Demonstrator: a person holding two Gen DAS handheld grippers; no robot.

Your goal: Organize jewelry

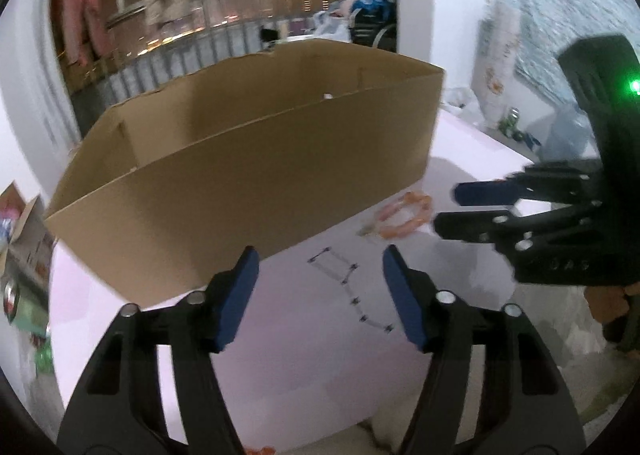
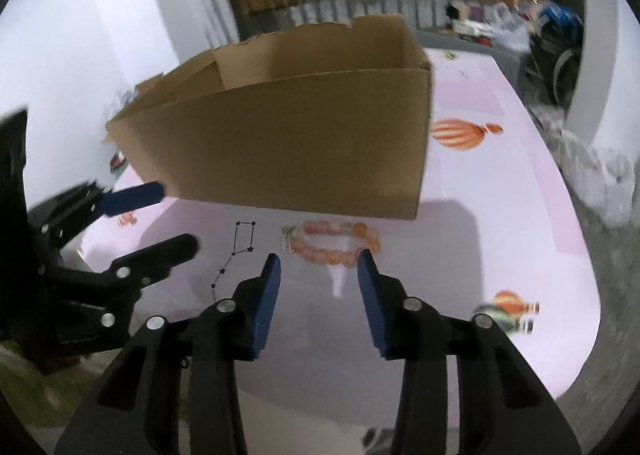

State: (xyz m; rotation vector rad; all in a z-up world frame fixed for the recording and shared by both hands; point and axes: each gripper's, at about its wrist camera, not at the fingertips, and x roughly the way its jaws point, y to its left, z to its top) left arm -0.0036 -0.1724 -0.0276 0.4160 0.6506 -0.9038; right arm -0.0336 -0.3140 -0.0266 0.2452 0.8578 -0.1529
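An orange bead bracelet [image 2: 335, 243] lies on the pink tablecloth just in front of an open cardboard box [image 2: 296, 135]. My right gripper [image 2: 318, 267] is open and empty, hovering just short of the bracelet. In the left wrist view the bracelet [image 1: 406, 215] lies by the box's [image 1: 240, 183] right corner. My left gripper [image 1: 318, 263] is open and empty, above the cloth in front of the box. The right gripper [image 1: 446, 207] comes in from the right there; the left gripper [image 2: 176, 215] shows at the left in the right wrist view.
The tablecloth [image 2: 500, 215] carries printed balloons [image 2: 464, 133] and a star pattern [image 2: 240, 251]. The table edge curves at the right [image 2: 588, 295]. Bags and clutter [image 1: 516, 123] sit at the table's far side. A balcony with hanging clothes lies behind.
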